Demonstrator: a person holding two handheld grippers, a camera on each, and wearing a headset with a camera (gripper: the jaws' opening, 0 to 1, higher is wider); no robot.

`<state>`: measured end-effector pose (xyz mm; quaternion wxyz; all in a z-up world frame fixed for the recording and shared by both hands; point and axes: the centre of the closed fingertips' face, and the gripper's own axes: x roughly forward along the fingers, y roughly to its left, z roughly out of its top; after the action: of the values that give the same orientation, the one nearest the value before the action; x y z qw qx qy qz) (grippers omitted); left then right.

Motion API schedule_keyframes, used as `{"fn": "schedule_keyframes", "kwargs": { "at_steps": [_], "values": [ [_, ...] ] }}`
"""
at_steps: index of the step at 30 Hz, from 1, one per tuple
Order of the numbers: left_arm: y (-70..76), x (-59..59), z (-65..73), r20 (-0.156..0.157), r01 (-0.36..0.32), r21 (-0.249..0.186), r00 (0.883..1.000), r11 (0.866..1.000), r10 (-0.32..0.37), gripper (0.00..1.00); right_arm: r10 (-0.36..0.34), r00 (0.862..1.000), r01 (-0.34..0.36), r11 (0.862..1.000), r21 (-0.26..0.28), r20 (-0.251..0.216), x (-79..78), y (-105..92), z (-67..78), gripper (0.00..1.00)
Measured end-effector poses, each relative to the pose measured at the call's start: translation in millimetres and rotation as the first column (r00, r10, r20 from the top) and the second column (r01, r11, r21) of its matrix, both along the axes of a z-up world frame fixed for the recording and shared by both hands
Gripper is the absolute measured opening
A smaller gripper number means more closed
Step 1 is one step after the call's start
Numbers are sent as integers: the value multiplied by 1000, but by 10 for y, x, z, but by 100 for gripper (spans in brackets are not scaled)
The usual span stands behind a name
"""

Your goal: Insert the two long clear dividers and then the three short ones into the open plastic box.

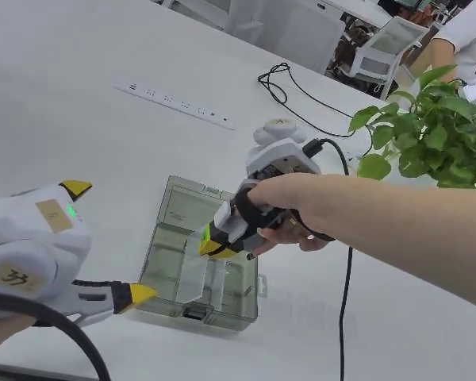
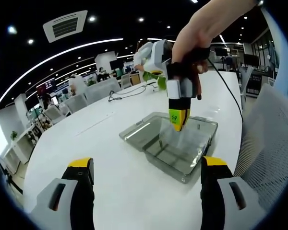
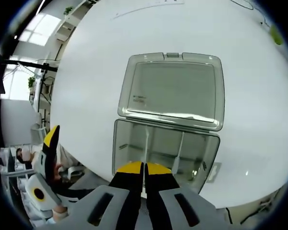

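The smoky clear plastic box (image 1: pixel 160 246) lies open on the white table, its lid (image 3: pixel 170 91) flat behind the base (image 3: pixel 127 146). My right gripper (image 1: pixel 210 244) hovers over the base, shut on a clear divider (image 1: pixel 194 276) that hangs down into the box. In the left gripper view that divider (image 2: pixel 178 139) hangs below the right gripper (image 2: pixel 177 120). From the right gripper (image 3: pixel 144 170), a thin divider (image 3: pixel 180 149) stands upright in the base. My left gripper (image 1: pixel 107 241) is open, left of the box; its yellow-tipped jaws (image 2: pixel 146 165) hold nothing.
A white power strip (image 1: pixel 174 101) lies farther back on the table, with a black cable (image 1: pixel 297 94) looping beyond it. A green plant (image 1: pixel 432 127) stands at the right. The right gripper's cable (image 1: pixel 345 270) trails toward the front edge. Chairs stand past the table.
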<state>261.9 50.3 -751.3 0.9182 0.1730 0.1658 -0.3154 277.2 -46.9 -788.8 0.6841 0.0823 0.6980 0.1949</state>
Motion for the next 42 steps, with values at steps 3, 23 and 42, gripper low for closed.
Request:
{"fn": "schedule_keyframes", "kwargs": {
  "at_steps": [3, 23, 42],
  "values": [
    [-5, -2, 5, 1, 1, -2, 1000, 1000, -1, 94, 4, 1000, -4, 1000, -17, -5, -13, -11, 3, 2],
    [28, -3, 19, 3, -4, -10, 1000, 1000, 4, 94, 44, 999, -43, 998, -53, 6, -19, 29, -38, 2],
    [15, -18, -15, -12, 6, -5, 1000, 1000, -6, 93, 174, 984, -169, 977, -128, 30, -46, 120, -32, 3]
  ]
}}
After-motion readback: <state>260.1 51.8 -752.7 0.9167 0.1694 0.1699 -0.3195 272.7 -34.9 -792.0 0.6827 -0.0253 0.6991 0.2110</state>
